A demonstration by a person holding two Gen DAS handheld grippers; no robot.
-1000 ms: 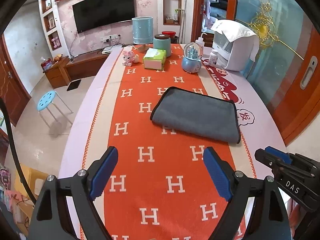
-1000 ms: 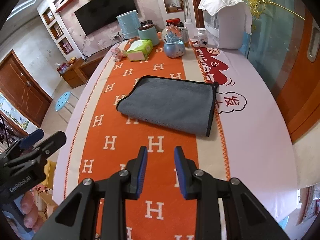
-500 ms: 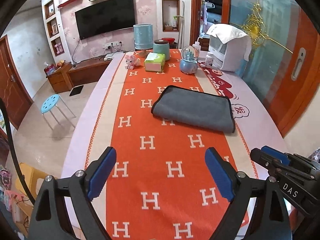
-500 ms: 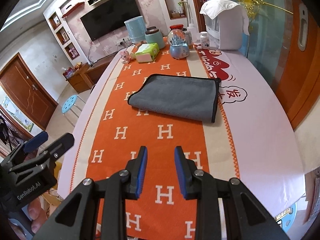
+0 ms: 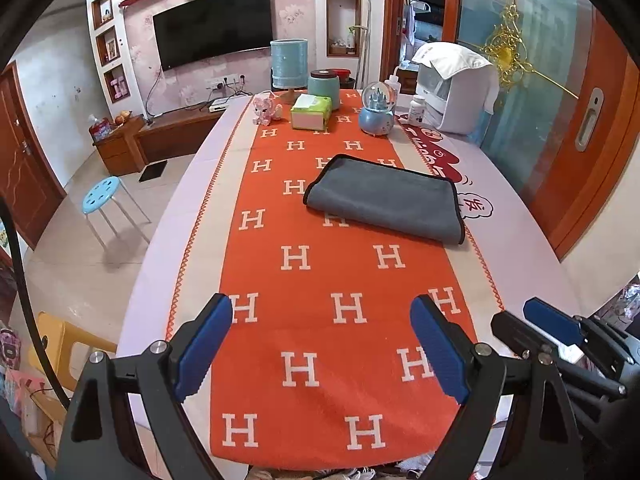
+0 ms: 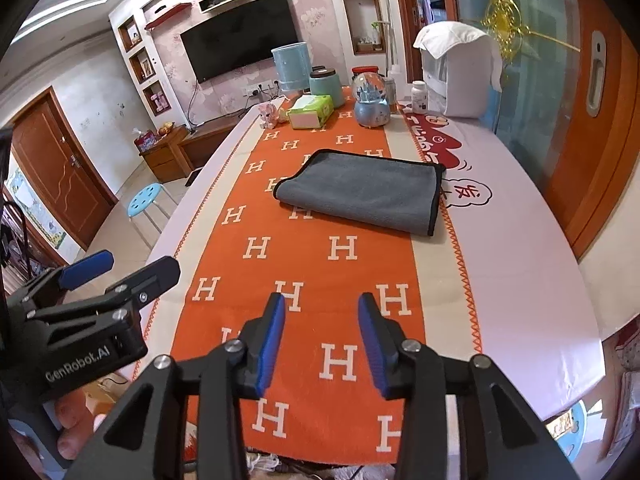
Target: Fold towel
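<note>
A long table [image 5: 516, 216] fills both wrist views, covered by a pale cloth with an orange runner [image 5: 320, 280] patterned in white letter H's down its middle. A grey towel [image 5: 384, 198] with black edging lies folded flat on the runner, about midway along the table and toward its right side, its right edge reaching the runner's beige border beside a red cartoon print.

The left gripper [image 5: 322, 344] hangs over the near end of the table with its blue-padded fingers spread wide and nothing between them. The right gripper [image 6: 321, 336] is also near that end, its blue pads parted by a narrower gap, likewise holding nothing. Each gripper shows at the edge of the other's view. Both are well apart from the towel, with only bare runner between them and it.

Beyond the towel, at the far end of the table, stand a green tissue box [image 5: 311, 111], a small pink toy [image 5: 266, 109], a blue snow globe [image 5: 376, 110], a teal canister [image 5: 324, 85], a pale blue cylindrical bin [image 5: 289, 65], a white pill bottle [image 5: 417, 110] and a white appliance [image 5: 456, 92] draped with a cloth. A dark wall television [image 5: 214, 26] hangs behind. A light blue stool [image 5: 102, 196] stands on the floor left of the table
</note>
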